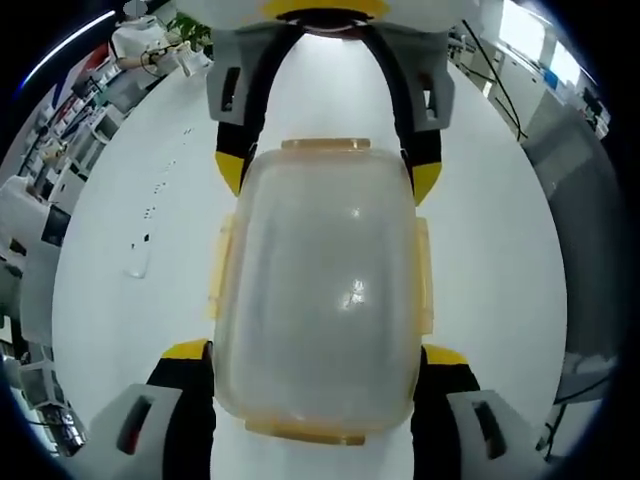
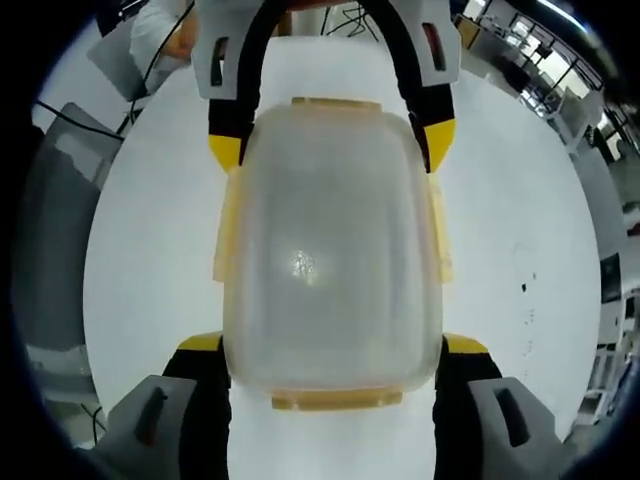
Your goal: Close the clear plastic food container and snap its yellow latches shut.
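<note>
In the left gripper view, the clear plastic container (image 1: 325, 290) lies on the white table (image 1: 130, 200), lid on, between two grippers. The left gripper (image 1: 318, 375) rises from the bottom edge with its jaws spread wide — one yellow-tipped jaw on each side of the container's near end, just beside its walls; whether the tips actually touch the plastic cannot be told. Yellow latches (image 1: 222, 268) run along both long sides and at both ends, lying flat against the box. At the far end the right gripper (image 1: 328, 185) reaches in from the top, its jaws also spread, one on each side of that end.

In the right gripper view the same box (image 2: 333, 255) sits lengthwise on the table (image 2: 140, 260). The right gripper (image 2: 332, 355) comes up from the bottom with its jaws apart, one on each side of the near end, while the left gripper (image 2: 330, 150) straddles the far end from the top — also spread. The latches (image 2: 437, 235) show along the sides and ends. A person's hand (image 2: 182, 38) shows at the upper left, beyond the table edge.
</note>
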`<state>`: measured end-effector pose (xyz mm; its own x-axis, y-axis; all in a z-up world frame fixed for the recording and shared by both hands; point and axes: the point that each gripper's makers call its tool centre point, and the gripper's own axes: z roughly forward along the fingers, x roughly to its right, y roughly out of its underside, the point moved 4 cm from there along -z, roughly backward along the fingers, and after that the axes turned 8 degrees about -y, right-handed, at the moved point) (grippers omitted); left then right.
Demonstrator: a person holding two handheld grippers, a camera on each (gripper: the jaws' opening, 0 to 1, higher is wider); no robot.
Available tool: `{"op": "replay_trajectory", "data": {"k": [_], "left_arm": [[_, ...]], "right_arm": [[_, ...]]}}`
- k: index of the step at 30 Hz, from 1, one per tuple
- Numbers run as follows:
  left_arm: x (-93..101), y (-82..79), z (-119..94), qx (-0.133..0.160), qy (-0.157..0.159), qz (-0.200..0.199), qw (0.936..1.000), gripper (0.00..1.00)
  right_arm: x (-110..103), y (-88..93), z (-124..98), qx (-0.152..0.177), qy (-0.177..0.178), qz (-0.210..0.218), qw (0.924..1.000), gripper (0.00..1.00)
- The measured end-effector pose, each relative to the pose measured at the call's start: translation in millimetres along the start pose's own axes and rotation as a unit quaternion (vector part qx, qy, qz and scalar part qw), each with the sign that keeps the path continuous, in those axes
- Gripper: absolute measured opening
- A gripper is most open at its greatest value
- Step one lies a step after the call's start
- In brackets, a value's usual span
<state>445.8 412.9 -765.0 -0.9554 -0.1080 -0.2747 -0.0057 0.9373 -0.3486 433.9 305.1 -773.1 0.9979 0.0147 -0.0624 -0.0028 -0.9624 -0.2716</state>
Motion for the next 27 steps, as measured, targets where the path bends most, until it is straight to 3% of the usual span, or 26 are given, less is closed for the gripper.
{"op": "replay_trajectory", "data": {"k": [16,20,23,27], "left_arm": [[-1.3,-0.4,-0.2,0.015,0.008,0.003,0.9999,0.79],[-2.0,-0.2,-2.7,0.037,0.010,-0.013,0.9992,0.81],[1.3,1.7,-4.4,0.055,0.005,-0.016,0.9983,0.84],[-4.3,5.4,-5.2,0.089,-0.047,-0.044,0.9940,0.84]], "right_arm": [[-0.3,-0.1,-2.7,0.016,-0.003,0.005,0.9999,0.82],[0.0,2.7,-7.0,0.033,0.000,0.002,0.9995,0.80],[3.0,4.0,-11.4,0.063,0.015,0.013,0.9978,0.80],[4.0,4.4,-15.8,0.138,0.049,0.040,0.9885,0.82]]}}
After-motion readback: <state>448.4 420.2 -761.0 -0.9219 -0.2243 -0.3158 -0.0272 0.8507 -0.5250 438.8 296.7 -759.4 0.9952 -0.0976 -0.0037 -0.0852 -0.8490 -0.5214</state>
